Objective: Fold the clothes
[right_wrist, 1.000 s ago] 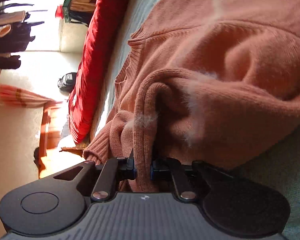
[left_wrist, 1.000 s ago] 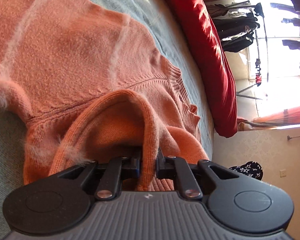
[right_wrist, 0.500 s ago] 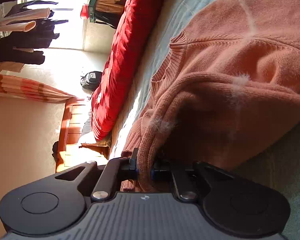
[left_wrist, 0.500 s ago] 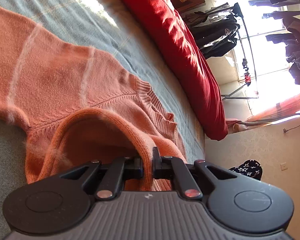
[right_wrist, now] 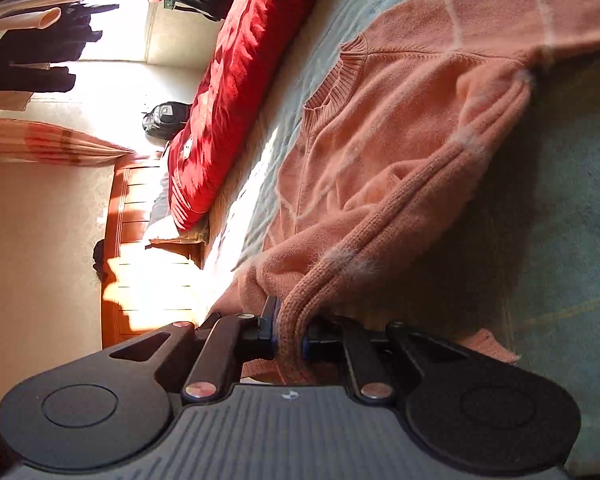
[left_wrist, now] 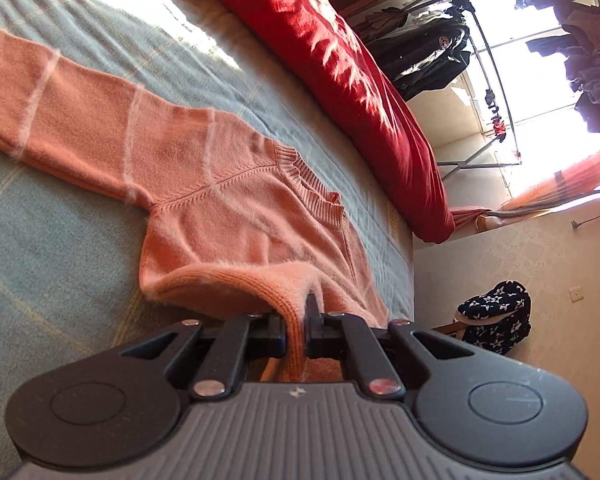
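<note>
Orange sweater [left_wrist: 220,184] lies on the bed [left_wrist: 60,248], hem lifted near. Left hand-held gripper [left_wrist: 296,326] and right hand-held gripper [right_wrist: 290,338] each pinch the hem. Keep both level and the edge taut so the fold lands square.

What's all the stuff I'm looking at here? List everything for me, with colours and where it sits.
sweater: one, orange with thin pale lines, spread on the bed, hem lifted
bed cover: one, grey-green, under the sweater
duvet: one, red, along the far edge of the bed
clothes rack: one, with dark garments, by the bright window
curtain: one, orange striped, beside the window
bag: one, black, on the floor behind the duvet
patterned item: one, dark with white stars, beside the bed
left tongs: black, clamped on the sweater's hem
right tongs: black, clamped on the ribbed hem
</note>
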`<state>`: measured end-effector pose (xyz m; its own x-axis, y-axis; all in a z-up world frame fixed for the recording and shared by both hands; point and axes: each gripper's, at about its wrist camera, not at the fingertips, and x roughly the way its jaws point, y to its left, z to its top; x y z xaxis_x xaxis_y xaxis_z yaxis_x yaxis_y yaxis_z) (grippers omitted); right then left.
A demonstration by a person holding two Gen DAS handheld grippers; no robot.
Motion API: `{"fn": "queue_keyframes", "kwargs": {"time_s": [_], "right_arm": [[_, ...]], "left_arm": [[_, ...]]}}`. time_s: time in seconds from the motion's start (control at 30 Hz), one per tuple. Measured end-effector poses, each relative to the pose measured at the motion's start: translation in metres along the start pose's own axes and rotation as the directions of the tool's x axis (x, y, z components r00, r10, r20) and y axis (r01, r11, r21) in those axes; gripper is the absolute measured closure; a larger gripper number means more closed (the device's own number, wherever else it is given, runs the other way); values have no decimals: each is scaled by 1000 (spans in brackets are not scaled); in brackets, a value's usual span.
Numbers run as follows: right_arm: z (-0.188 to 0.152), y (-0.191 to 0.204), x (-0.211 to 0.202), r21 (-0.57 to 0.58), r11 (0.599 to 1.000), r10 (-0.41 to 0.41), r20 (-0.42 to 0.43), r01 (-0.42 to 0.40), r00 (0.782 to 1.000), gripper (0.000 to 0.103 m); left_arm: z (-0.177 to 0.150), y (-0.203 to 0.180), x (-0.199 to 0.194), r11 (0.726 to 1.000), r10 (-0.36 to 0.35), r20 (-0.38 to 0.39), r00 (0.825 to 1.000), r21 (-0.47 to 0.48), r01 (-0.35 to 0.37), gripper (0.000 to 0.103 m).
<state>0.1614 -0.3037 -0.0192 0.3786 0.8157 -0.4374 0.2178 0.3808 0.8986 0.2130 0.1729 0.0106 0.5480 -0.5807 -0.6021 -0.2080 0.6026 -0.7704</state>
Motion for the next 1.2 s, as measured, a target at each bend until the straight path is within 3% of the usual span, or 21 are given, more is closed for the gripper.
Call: {"fn": "queue_keyframes", "kwargs": {"time_s": [0.2, 0.3, 0.53, 0.63, 0.67, 0.7, 0.8, 0.87, 0.97, 1.03, 1.07, 1.2], "right_arm": [[-33, -19, -34, 131, 988, -74, -21, 76, 997, 91], [-41, -40, -44, 163, 974, -157, -31, 160, 987, 91], [-48, -101, -38, 130, 913, -380, -82, 388, 921, 91], [-53, -116, -33, 111, 901, -408, -105, 419, 907, 83], [-54, -121, -32, 105, 900, -412, -113, 423, 904, 73], [-57, -124, -30, 96, 897, -420, -119, 431, 900, 62], [-62, -118, -31, 46, 879, -466, -116, 474, 877, 61], [-61, -108, -37, 13, 882, -469, -87, 472, 879, 55], [-52, -91, -47, -22, 895, -446, -18, 446, 895, 47], [-43, -82, -49, -44, 901, -430, 31, 431, 902, 41], [-36, -79, -49, -53, 903, -423, 53, 425, 905, 35], [1, -73, -39, -61, 915, -391, 116, 400, 913, 34]], "left_arm": [[-34, 19, -31, 994, 70, -73, 995, -76, -75, 98], [-45, 39, -33, 983, 135, -117, 984, -105, -148, 98], [-66, 99, -5, 937, 275, -222, 936, -156, -312, 98], [-74, 111, 5, 933, 292, -249, 923, -137, -332, 97], [-74, 113, 7, 935, 293, -252, 922, -127, -332, 96], [-71, 109, 4, 938, 301, -242, 922, -100, -332, 94], [-61, 94, -6, 943, 325, -208, 923, -9, -334, 90], [-54, 84, -14, 941, 339, -184, 923, 52, -335, 85], [-43, 69, -24, 931, 356, -146, 923, 143, -337, 66], [-24, 58, -22, 937, 315, -76, 946, 182, -298, 49], [-14, 57, -11, 939, 299, -59, 953, 196, -282, 47], [25, 57, 41, 941, 245, -16, 969, 245, -234, 45]]}}
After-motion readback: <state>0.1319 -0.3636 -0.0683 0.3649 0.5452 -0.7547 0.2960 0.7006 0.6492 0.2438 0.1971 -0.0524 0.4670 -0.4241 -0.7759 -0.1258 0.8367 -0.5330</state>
